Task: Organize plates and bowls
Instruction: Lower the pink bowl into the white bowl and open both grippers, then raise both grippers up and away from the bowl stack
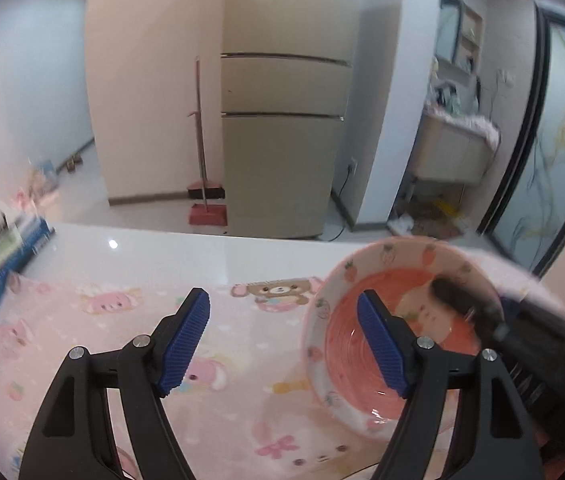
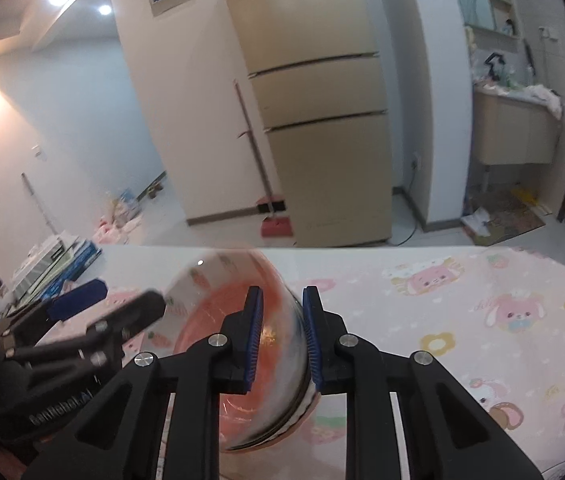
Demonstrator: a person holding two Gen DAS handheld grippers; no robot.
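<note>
right wrist view – one bowl clamped by right hand-held gripper.

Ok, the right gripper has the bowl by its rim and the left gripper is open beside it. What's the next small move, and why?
Probably lower the bowl with the right gripper, whose pads pinch its wall, until it rests flat on the pink cloth. The bowl hangs tilted, and the left gripper is open with nothing between its pads, so only one grip carries the bowl.
</note>
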